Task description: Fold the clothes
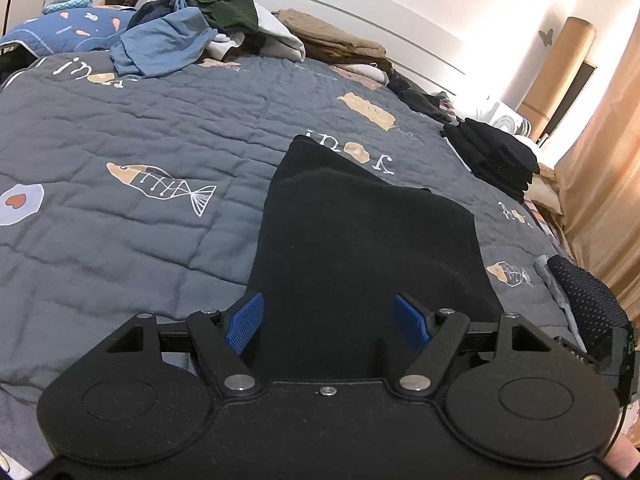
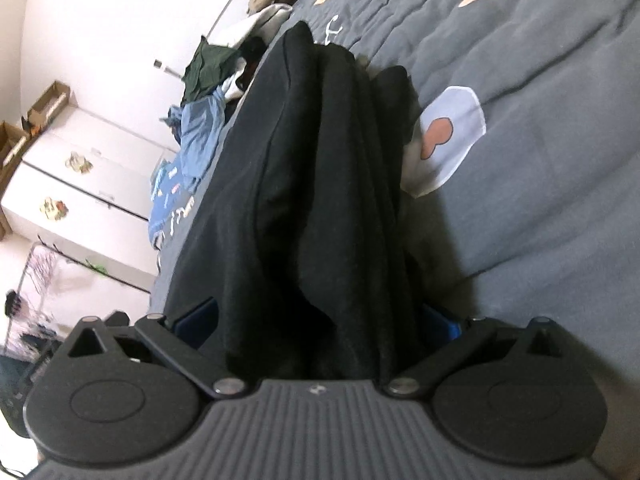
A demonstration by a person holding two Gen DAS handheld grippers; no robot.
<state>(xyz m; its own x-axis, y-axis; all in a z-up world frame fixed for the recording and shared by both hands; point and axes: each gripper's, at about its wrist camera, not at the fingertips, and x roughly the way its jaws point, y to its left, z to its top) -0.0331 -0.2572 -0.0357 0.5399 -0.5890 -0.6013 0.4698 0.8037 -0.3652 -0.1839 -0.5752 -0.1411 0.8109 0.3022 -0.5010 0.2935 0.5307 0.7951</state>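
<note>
One black garment [image 1: 360,240], soft matte knit, lies lengthwise on the grey quilted bedspread [image 1: 120,128], folded into a long slab w/ rounded edges. From the right wrist cam it shows approx 3-4 bunched vertical folds [image 2: 320,200].

2 grippers, both black plastic w/ blue ribbed pads. Left gripper [image 1: 328,320]: fingers spread apart, cloth running between them, pads not pressing it. Right gripper [image 2: 320,328]: fingers fully released, fabric draped between them, no pinch.

Far end of the bed: 1 messy heap of clothes [image 1: 192,24], blue, dark green, white, tan. Right edge: 1 neat stack of black folded items [image 1: 492,156].
</note>
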